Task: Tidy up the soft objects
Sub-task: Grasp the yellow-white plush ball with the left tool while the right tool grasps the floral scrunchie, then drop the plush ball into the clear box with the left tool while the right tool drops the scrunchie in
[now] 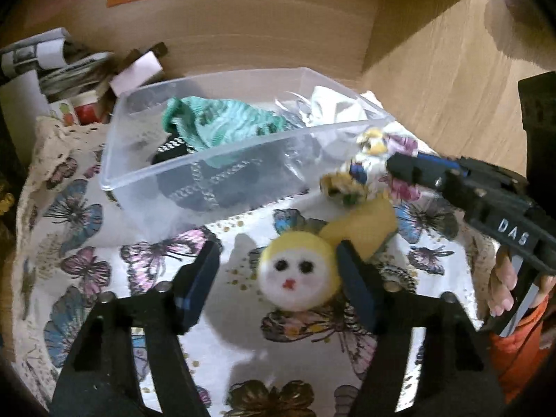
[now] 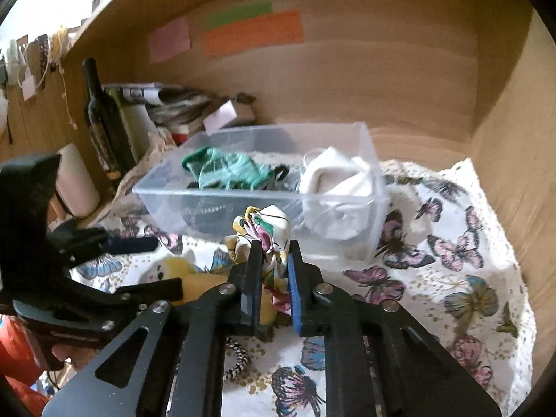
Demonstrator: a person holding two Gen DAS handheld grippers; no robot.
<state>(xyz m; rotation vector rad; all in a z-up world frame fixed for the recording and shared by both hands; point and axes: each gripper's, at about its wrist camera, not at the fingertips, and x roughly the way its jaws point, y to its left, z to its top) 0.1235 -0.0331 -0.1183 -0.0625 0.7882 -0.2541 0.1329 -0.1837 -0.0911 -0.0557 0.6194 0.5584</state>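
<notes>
Between my right gripper's (image 2: 272,271) blue pads sits a floral fabric scrunchie (image 2: 264,232), pinched at its near folds and lifted just short of the clear plastic bin (image 2: 222,194). It looks light, limp and a little silky, so I judge a bite across the bunched middle holds better than one on a loose ruffle, which could slide out. On the butterfly tablecloth (image 1: 87,271) near me lies a round plush face with a yellow body (image 1: 299,271), between the spread fingers of my left gripper (image 1: 278,278), which is open with nothing gripped. That toy should squash easily; I would close across the head, its fullest part. Inside the bin already lie a teal knit cloth (image 2: 229,170), a white cloth (image 2: 337,173) at the right end and something dark with a chain pattern (image 1: 205,180). A striped coil hair tie (image 2: 238,361) rests on the cloth close to me.
</notes>
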